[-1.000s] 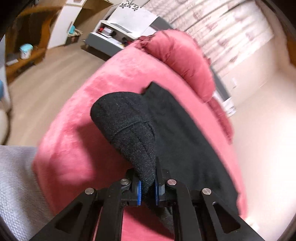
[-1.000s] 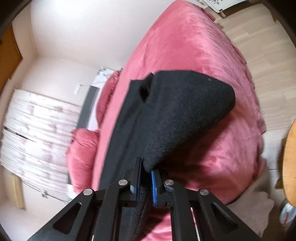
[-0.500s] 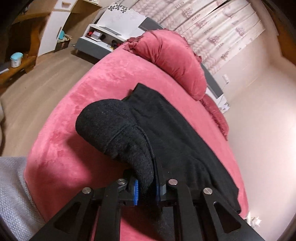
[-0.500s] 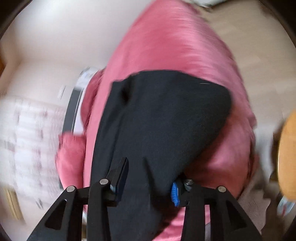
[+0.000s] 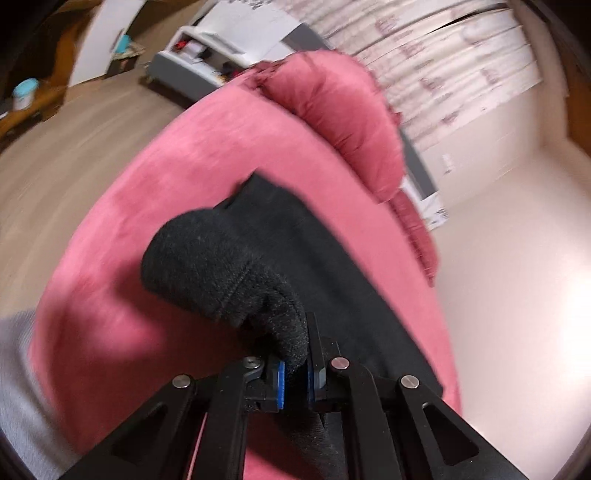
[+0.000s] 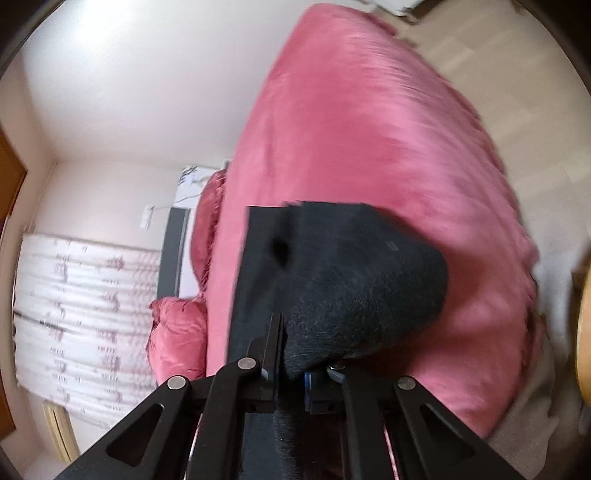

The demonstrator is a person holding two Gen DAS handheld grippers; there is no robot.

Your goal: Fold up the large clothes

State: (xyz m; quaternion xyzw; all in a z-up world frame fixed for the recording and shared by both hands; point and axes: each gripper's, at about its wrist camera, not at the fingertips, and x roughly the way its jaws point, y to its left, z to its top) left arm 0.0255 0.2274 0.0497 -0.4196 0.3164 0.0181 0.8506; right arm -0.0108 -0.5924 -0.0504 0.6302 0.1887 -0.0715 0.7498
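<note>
Bedroom, mid-fold: my left gripper (image 5: 295, 373) stays clamped on a corner of the black garment (image 5: 332, 266), lying on the pink bed (image 5: 166, 184). Right gripper (image 6: 290, 374), jaws apart 0.5 s ago, has re-clamped its corner — fold can carry on w/ both ends held.

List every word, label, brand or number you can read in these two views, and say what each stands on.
No readable text.
Curtain: a repeated printed pattern, blurred, no letters made out.
White panel by the bed: blurred marks, not legible.
Black garment: a small pale mark, too small to read.
</note>
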